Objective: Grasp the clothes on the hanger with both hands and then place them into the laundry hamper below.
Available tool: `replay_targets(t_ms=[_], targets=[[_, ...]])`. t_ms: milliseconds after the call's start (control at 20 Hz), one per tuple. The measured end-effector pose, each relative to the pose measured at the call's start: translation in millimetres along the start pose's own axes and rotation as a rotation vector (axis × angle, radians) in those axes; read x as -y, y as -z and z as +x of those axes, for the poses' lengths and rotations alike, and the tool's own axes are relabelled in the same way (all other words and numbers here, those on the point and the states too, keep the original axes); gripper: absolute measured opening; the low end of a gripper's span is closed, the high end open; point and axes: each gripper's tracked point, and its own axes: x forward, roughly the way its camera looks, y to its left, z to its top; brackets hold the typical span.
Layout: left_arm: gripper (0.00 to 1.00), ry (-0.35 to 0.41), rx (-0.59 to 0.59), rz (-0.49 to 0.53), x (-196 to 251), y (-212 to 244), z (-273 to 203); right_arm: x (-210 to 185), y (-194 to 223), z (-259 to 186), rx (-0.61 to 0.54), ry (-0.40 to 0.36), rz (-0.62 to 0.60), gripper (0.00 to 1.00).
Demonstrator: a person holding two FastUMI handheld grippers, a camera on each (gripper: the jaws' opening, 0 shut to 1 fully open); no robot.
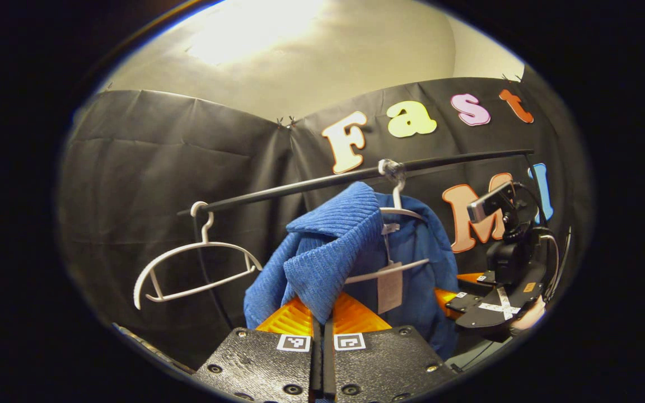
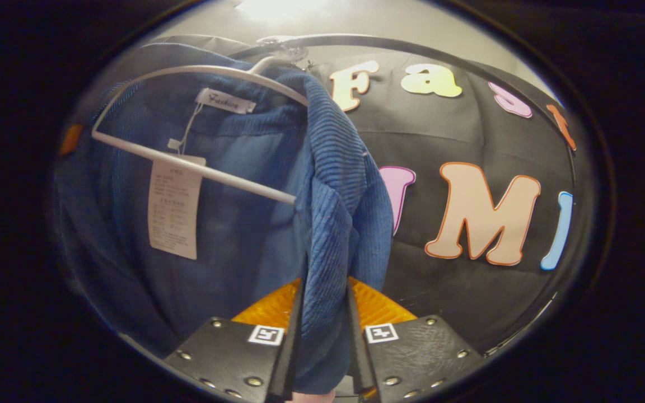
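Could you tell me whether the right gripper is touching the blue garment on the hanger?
Touching. In the right gripper view, the right gripper has both fingers pressed against a ribbed fold of the blue garment, which runs down between them.

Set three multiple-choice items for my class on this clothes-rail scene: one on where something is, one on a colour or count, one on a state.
1. Where does the blue garment hang?
A. on the white hanger farther along the rail
B. on the floor
C. on the nearer hanger

2. How many hangers are on the rail?
A. one
B. two
C. four

3. What state is the right gripper in?
A. open, clear of the cloth
B. shut on a hanger
C. shut on the garment

Answers:
1 A, its collar sits on that hanger.
2 B, the empty hanger plus the loaded one.
3 C, a fold of ribbed cloth is pinched between its jaws.
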Motion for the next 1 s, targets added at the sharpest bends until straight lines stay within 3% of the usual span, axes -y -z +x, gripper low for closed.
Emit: replay_targets(t_ms=[50,200,700,1000], targets=[[0.02,-0.017,-0.003,-0.004,-5.9,-1.5,-1.0,6.0,6.2,4.4,-0.026,0.022,-0.006,0.34],[0.01,-0.066,0.006,-0.018,-25.6,-10.6,-1.7,12.9,5.3,4.3,-0.052,0.041,0.015,0.03],[0.01,-0.108,0.037,-0.111,-60.3,-36.5,-10.0,84.5,-31.5,-2.4,0.038,0.198,0.019,0.03],[0.0,-0.124,0.052,-0.105,-74.7,-50.8,-7.2,130.0,-68.7,2.2,0.138,0.274,0.063,0.03]])
